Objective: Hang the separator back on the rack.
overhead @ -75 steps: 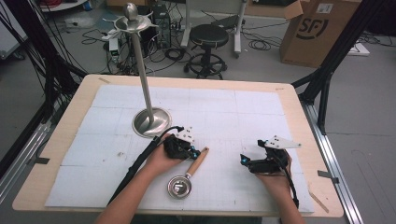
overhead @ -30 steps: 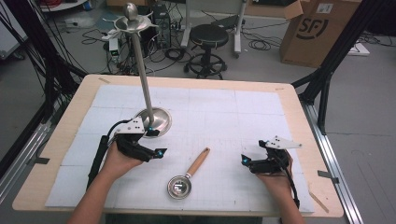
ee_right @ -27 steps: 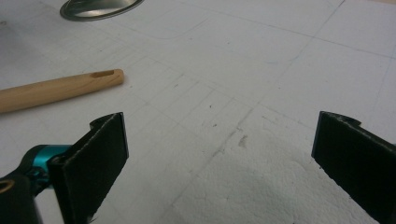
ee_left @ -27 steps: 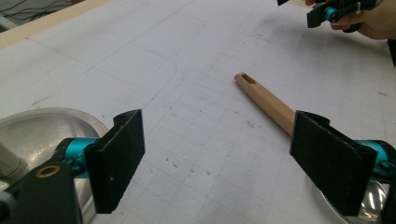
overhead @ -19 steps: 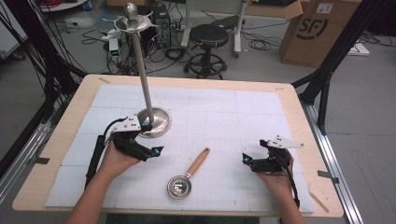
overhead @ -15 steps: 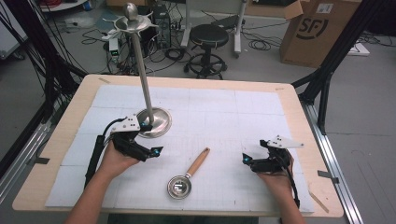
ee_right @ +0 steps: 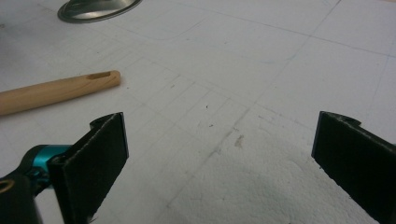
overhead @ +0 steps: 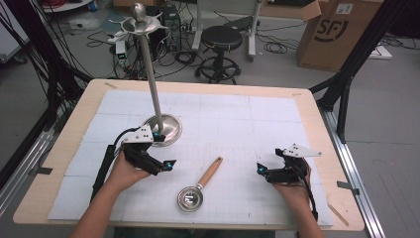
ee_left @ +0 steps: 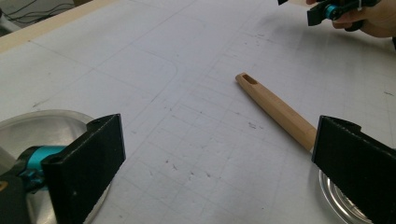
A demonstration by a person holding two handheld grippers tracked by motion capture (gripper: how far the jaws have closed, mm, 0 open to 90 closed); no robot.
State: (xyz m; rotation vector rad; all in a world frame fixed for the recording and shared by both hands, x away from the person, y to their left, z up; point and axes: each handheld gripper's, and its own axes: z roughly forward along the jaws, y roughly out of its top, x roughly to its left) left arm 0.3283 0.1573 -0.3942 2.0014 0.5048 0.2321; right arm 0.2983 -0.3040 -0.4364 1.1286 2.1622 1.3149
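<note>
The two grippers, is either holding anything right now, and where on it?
Nothing is held: left gripper and right gripper are open, apart from the ladle.

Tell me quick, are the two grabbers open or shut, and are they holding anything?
Left gripper: open, fingers wide apart, holding nothing.
Right gripper: open, fingers wide apart, holding nothing.

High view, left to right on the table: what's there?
Left gripper → metal stand → wooden-handled strainer → right gripper.
</note>
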